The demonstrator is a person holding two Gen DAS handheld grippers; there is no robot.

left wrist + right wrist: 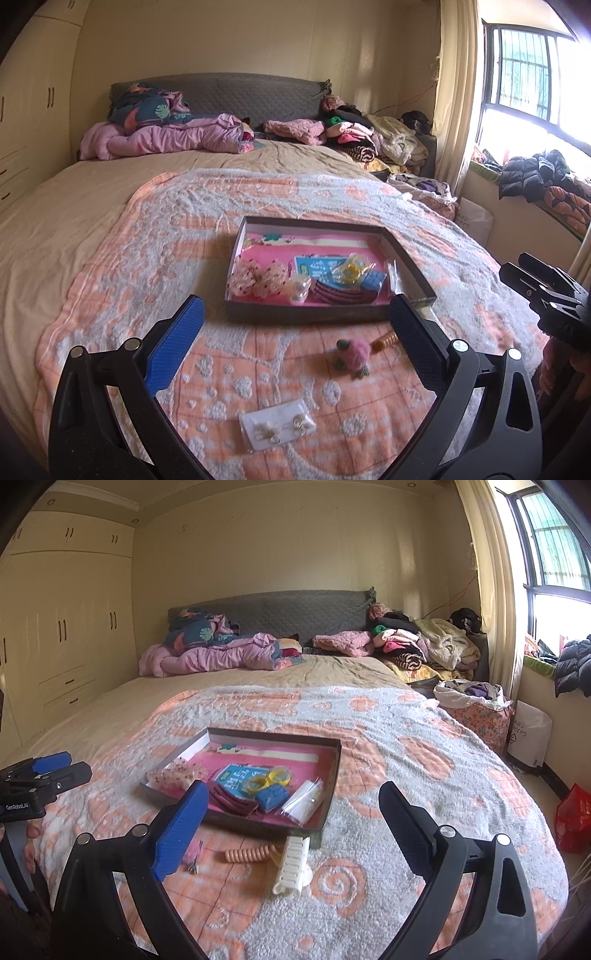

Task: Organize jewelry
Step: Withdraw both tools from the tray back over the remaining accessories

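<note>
Hovering above the bed's near edge, both tongs spread wide and empty — left tongs (295, 332), right tongs (291, 823). Tray (295, 314) sits mid-blanket holding bows and packets; earring card (277, 428), pink pompom tie (356, 350), white comb (291, 864) lie loose on the blanket in front of it.

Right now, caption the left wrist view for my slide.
Open left gripper above earring packet and pink pompom clip, facing the box.
</note>
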